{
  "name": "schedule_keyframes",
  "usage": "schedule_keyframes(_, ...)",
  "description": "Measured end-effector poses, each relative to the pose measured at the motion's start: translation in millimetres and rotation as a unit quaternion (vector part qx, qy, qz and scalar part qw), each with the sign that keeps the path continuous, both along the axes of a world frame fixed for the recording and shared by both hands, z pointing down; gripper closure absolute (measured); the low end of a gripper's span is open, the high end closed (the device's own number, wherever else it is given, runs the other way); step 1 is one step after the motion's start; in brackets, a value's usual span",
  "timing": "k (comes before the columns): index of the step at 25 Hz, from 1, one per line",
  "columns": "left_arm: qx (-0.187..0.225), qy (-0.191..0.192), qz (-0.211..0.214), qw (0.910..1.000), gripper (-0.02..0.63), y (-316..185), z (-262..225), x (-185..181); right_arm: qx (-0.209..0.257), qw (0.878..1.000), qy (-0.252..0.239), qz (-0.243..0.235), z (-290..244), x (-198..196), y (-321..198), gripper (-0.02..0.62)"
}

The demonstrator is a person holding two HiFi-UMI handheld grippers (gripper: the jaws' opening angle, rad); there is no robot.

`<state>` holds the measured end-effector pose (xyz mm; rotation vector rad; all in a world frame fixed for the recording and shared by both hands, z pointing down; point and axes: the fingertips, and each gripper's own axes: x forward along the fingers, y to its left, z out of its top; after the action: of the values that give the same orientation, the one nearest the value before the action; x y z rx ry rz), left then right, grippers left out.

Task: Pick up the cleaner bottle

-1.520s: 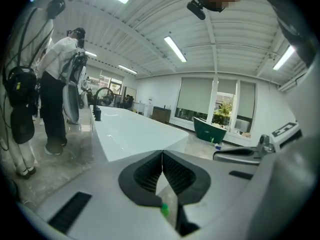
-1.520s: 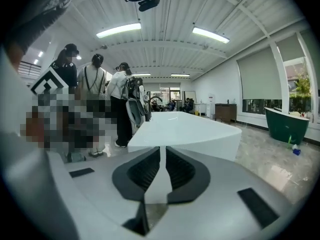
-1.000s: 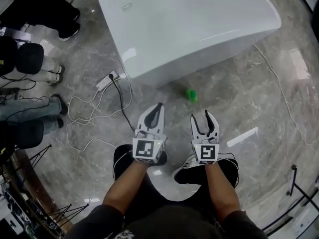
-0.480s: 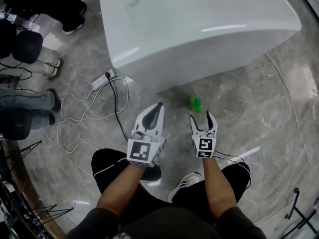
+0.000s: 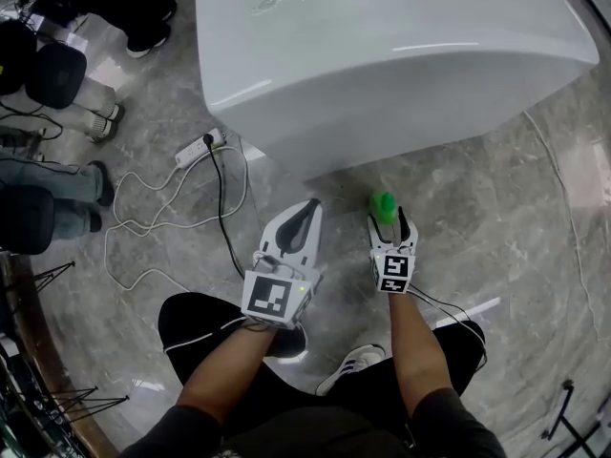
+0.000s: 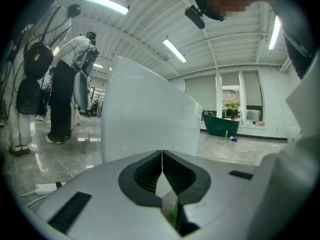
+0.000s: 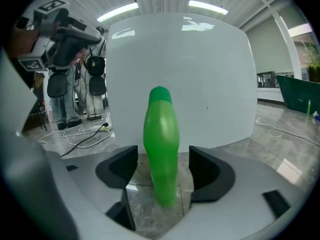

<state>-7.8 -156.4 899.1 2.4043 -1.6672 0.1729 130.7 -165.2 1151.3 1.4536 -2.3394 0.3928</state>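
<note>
Cleaner bottle (image 7: 161, 144), upright at frame centre, standing untouched between opening jaws of right tool (image 7: 162, 160); left tool (image 6: 161, 155) pinched together, farther left.

Right hand-held gripper (image 7: 163, 170): jaws opening, pads clear of the upright green cleaner bottle (image 7: 161, 139) between them; white tub (image 7: 210, 79) behind.

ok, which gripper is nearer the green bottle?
Right. The right gripper straddles the bottle, which stands between its opening jaws, untouched. The left gripper, shut, sits off to the bottle's left, clear of it.
</note>
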Motion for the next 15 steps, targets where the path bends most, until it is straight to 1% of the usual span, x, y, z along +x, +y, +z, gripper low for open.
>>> schedule_keyframes(3,0.003,-0.014,0.007,0.9999,0.598,2.6,7.1,-2.5,0.002,1.0,0.001,-0.002,9.7,-4.7,-10.4,0.291)
schedule_keyframes(7,-0.009,-0.022,0.01,0.9997,0.598,8.0,15.9,-7.2,0.005,1.0,0.0,0.0,19.2,-9.4,-22.4,0.291)
schedule_keyframes(11,-0.003,-0.031,0.012,0.9994,0.598,12.3,17.0,-9.8,0.018,1.0,0.001,0.006,16.6,-11.2,-31.6,0.291)
schedule_keyframes(14,-0.003,-0.034,0.013,0.9993,0.598,14.6,19.8,-12.5,0.014,1.0,0.011,-0.005,19.4,-14.3,-32.7,0.294)
schedule_keyframes(15,-0.003,-0.038,0.013,0.9992,0.598,15.0,20.7,-13.1,0.013,1.0,0.014,-0.007,19.8,-14.7,-32.9,0.307)
